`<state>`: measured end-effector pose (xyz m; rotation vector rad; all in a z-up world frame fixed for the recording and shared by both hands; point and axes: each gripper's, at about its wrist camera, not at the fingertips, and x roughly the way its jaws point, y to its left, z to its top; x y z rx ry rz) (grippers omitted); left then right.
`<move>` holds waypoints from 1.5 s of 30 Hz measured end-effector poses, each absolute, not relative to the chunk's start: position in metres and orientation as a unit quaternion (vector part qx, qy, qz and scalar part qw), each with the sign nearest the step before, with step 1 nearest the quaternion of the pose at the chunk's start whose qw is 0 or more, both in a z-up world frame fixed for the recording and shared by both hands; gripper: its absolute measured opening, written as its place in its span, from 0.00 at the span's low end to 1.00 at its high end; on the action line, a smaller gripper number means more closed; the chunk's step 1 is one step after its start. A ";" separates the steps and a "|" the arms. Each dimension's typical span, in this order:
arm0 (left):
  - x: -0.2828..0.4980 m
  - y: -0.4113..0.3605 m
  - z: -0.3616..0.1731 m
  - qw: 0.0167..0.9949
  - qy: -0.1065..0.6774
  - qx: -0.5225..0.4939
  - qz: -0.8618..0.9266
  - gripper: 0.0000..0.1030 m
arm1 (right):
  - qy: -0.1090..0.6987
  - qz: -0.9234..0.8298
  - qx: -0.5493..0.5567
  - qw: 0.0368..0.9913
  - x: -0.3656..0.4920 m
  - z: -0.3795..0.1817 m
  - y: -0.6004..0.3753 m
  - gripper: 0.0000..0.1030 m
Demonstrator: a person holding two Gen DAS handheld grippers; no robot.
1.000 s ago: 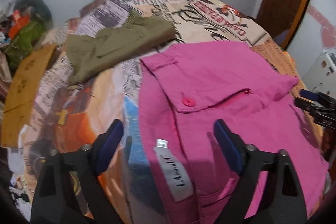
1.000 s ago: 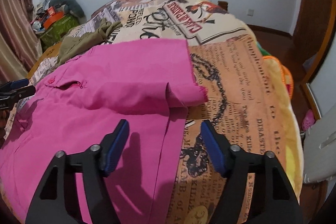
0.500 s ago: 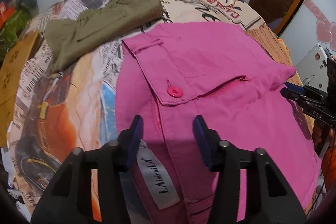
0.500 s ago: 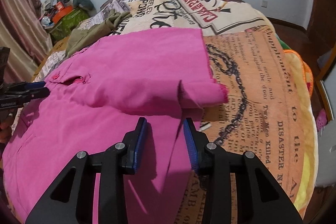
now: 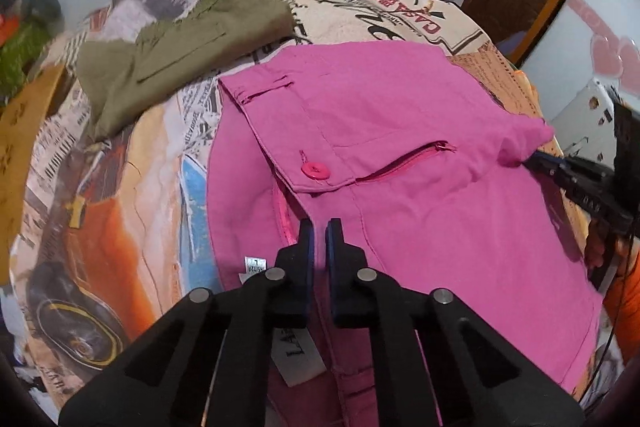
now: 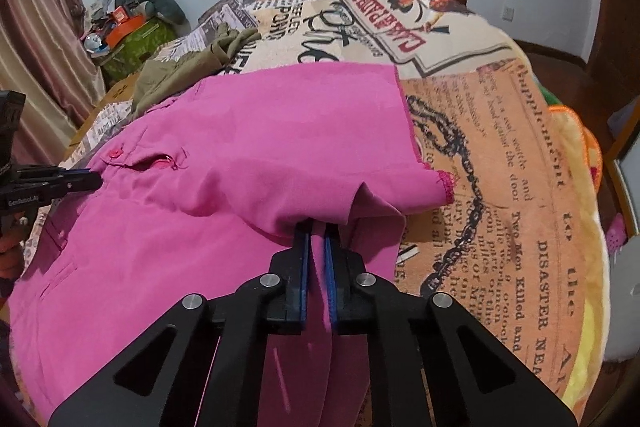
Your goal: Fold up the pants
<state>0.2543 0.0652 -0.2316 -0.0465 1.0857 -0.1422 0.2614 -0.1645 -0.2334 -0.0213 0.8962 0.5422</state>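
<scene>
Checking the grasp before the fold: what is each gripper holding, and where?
Both grip the pink pants: left gripper at the waist edge, right gripper on the folded leg near the hem.

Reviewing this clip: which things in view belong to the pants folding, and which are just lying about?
In the job:
pink pants
left tool, shut on their near edge
right tool, shut on a fold

Lying about:
olive garment
printed bedspread
cardboard piece
clutter pile

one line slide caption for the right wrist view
Right gripper shut on pink pants on the printed bedspread.
</scene>
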 end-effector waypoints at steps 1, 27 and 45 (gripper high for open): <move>0.253 0.065 -0.231 0.855 0.514 -0.015 -0.065 0.04 | 0.424 0.256 -0.012 0.869 0.260 -0.232 -0.165 0.05; 0.243 0.070 -0.231 0.850 0.526 -0.002 -0.031 0.09 | 0.456 0.209 -0.039 0.864 0.241 -0.231 -0.175 0.04; 0.305 0.087 -0.225 0.853 0.519 -0.046 -0.018 0.38 | 0.421 0.193 -0.011 0.886 0.295 -0.208 -0.185 0.46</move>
